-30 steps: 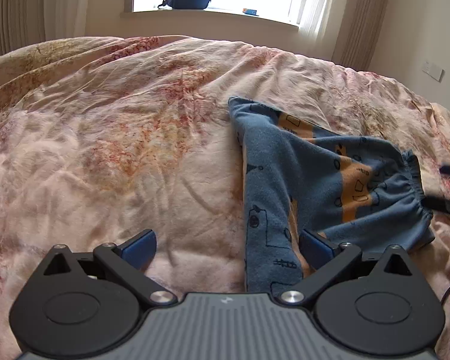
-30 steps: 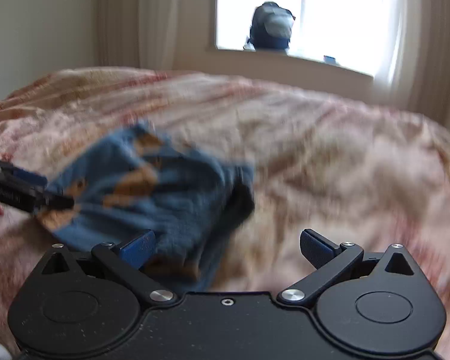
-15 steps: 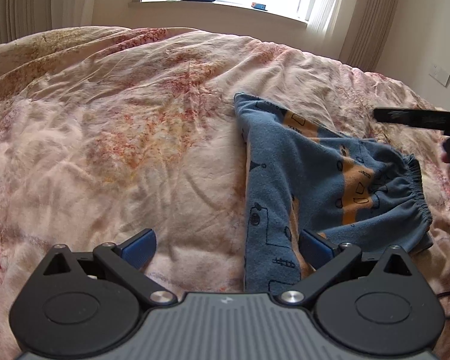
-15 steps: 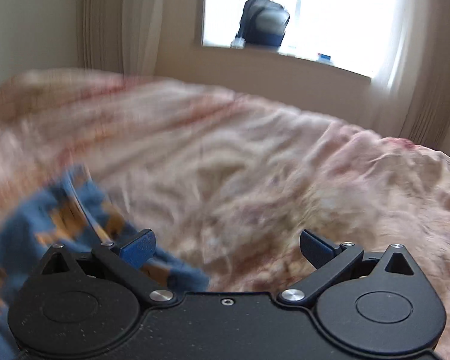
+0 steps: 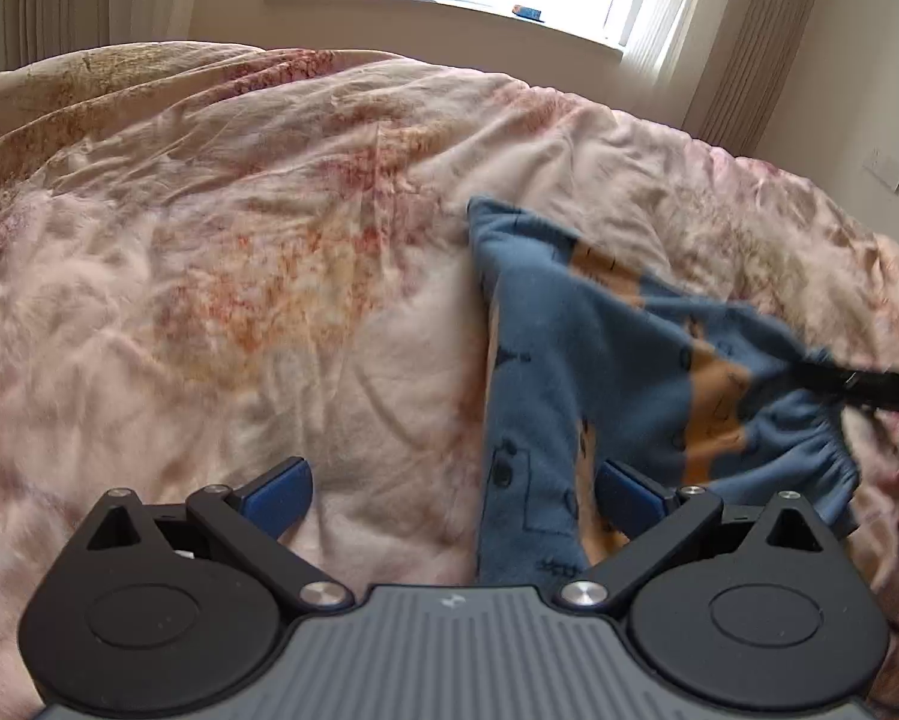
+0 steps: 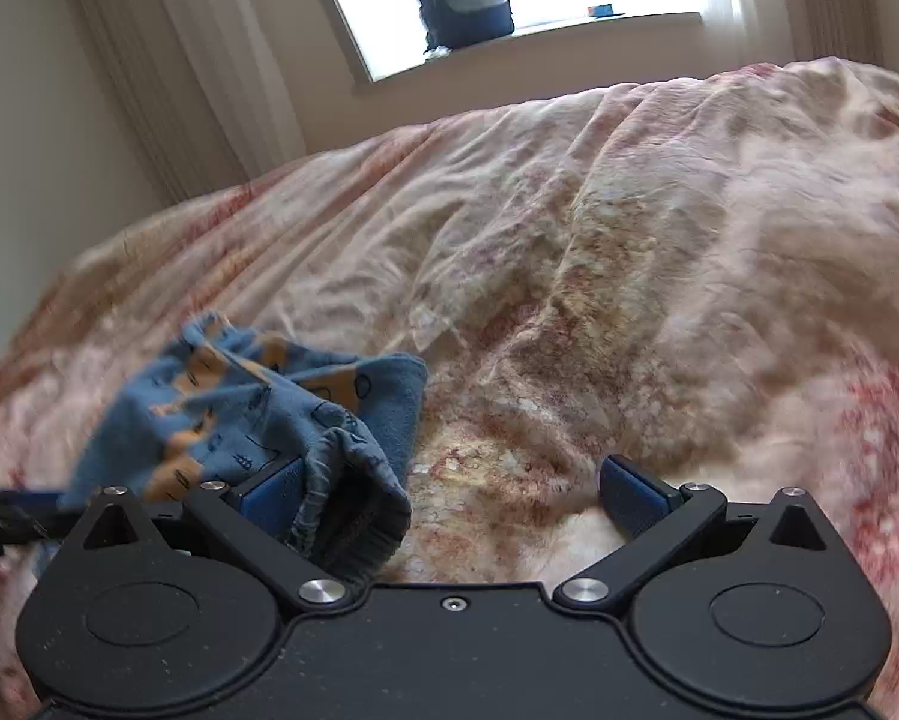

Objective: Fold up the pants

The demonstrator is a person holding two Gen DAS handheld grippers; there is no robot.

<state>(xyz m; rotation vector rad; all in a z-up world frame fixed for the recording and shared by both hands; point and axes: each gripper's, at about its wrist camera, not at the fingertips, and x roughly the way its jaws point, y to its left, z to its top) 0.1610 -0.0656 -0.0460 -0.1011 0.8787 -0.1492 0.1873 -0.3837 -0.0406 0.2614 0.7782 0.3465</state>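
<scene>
Lying rumpled on a wrinkled pink floral quilt [image 5: 269, 312], a small pair of blue fleece pants with orange patches and an elastic waistband [image 5: 575, 360] waits to be folded, one leg running toward the left wrist camera and the gathered waist off to the right. The left gripper [image 5: 452, 495] hovers low over the near leg with its blue-padded jaws spread wide and nothing between them, seemingly placed to take the cuff end. The right gripper [image 6: 452, 492] is likewise spread wide and empty, yet the waistband bunches against its left pad; from the left wrist view its dark finger reaches into the waist opening, probably to catch that edge before closing. No fold looks finished. A dark blue and grey backpack [image 6: 464, 0] sits on the windowsill behind the bed. The soft fleece will likely sag and slip unless both ends are pinched firmly.
</scene>
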